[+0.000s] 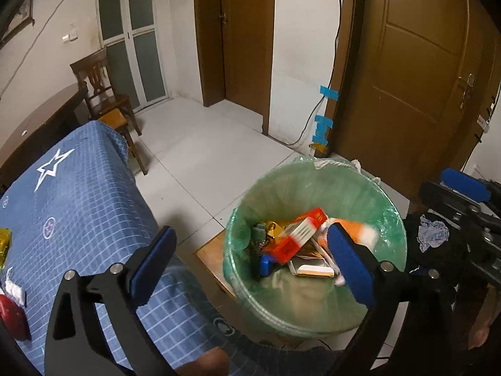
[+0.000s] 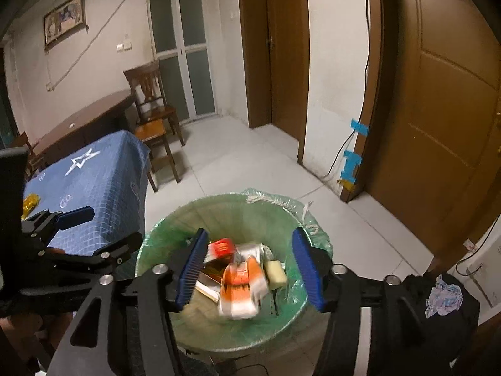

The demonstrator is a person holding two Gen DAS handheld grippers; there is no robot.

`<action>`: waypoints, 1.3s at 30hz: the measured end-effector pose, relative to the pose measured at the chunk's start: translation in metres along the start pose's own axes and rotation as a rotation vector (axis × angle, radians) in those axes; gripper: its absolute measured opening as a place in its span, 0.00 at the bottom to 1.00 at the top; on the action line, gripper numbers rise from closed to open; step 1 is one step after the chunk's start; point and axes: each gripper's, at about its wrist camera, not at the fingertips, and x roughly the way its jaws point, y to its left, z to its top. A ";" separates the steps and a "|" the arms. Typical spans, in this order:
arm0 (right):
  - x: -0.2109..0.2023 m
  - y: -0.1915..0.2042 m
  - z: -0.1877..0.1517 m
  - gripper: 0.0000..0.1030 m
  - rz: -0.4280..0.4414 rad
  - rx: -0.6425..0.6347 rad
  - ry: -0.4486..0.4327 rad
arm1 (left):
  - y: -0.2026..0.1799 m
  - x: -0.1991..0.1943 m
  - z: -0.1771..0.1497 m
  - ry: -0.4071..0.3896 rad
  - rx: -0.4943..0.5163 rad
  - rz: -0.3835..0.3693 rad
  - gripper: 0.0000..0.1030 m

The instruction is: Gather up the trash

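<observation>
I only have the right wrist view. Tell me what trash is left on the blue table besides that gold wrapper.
Observer: The left wrist view shows a red item and a white wad at the table's near end, close to the gold wrapper.
Operator: Now report the left hand-held gripper. I see only one finger of it.
Observer: It is wide open, and no trash is between its pads.
</observation>
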 end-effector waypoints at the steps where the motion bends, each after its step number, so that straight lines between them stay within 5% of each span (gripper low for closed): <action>1: -0.013 0.004 -0.004 0.61 0.003 -0.006 -0.027 | 0.002 -0.007 -0.002 -0.010 -0.003 -0.003 0.92; 11: -0.178 0.065 -0.124 0.95 -0.030 -0.036 -0.416 | 0.027 -0.142 -0.071 -0.284 -0.024 -0.033 0.94; 21: -0.236 0.083 -0.205 0.95 -0.061 0.044 -0.432 | 0.015 -0.217 -0.143 -0.436 -0.009 -0.056 0.94; 39: -0.260 0.066 -0.188 0.95 -0.101 0.031 -0.453 | -0.007 -0.227 -0.177 -0.435 0.046 -0.067 0.95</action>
